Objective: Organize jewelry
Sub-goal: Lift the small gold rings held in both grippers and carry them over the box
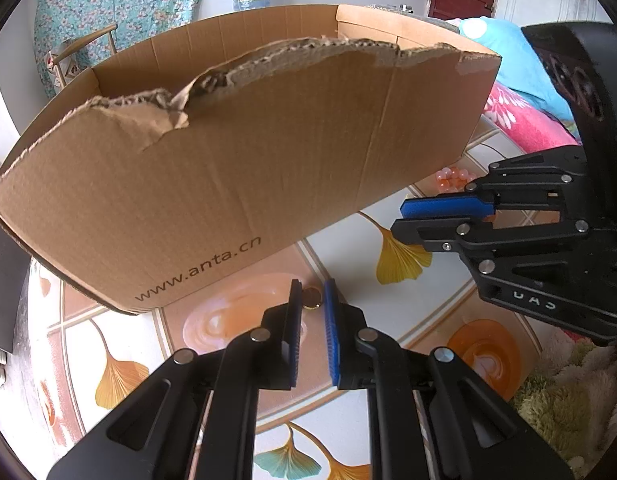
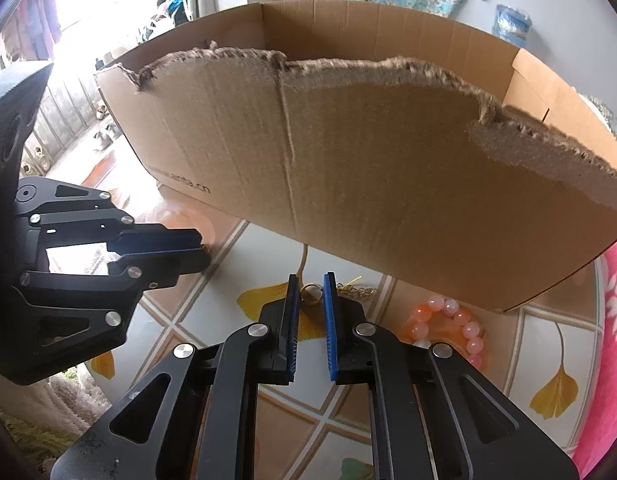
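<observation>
My left gripper [image 1: 313, 286] points down at the table, its blue pads shut on a small gold ring [image 1: 311, 298]. The right wrist view shows that gripper [image 2: 206, 247] from the side, jaws nearly together. My right gripper [image 2: 310, 280] has its pads against a thin gold ring [image 2: 311, 294] joined to a gold chain [image 2: 358, 291] that trails right under the box's edge. In the left wrist view the right gripper [image 1: 400, 216] reaches in from the right. A pink and orange bead bracelet [image 2: 448, 320] [image 1: 452, 180] lies on the table beside the right gripper.
A large torn cardboard box [image 1: 228, 180] [image 2: 388, 180] stands open-topped just beyond both grippers. The table cover [image 1: 408, 208] has ginkgo-leaf print. Pink floral fabric [image 2: 612, 320] lies at the right, and a fuzzy rug [image 1: 568, 400] lies below the table's edge.
</observation>
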Demonstrator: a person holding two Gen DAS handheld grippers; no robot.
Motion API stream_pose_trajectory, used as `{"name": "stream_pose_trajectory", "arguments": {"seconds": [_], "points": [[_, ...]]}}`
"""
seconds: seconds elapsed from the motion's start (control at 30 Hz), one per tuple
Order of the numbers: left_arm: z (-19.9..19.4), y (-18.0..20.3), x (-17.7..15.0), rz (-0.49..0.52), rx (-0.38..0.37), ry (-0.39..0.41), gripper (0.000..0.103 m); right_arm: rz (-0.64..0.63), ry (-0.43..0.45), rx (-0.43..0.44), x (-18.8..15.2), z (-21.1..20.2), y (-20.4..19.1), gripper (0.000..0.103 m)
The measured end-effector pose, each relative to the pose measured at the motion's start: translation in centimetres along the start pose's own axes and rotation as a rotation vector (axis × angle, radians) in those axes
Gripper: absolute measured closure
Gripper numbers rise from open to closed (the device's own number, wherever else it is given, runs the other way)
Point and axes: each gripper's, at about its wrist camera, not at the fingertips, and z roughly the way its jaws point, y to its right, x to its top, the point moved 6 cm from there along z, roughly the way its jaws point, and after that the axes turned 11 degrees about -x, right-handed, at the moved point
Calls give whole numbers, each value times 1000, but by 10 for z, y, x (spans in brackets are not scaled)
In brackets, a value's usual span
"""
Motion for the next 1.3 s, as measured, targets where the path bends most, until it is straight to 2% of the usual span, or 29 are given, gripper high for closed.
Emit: {"name": "stream_pose_trajectory", "arguments": {"seconds": [0.4, 0.77, 0.97, 1.2, 1.3], "points": [[-12, 5, 1, 25, -2, 11, 92, 25, 60, 31, 6, -32, 7, 93], [-49, 15, 8, 46, -7, 93, 92, 113, 142, 93, 19, -71, 26, 93], [-91, 26, 33, 66, -73, 196, 92, 120, 210, 135, 41, -98, 30, 93], [-136, 34, 79, 139, -135, 306, 92, 77, 318, 170, 87, -125, 42, 93], [-138, 28, 102, 151, -109, 321, 92, 68, 339, 192, 104, -127, 49, 93]]}}
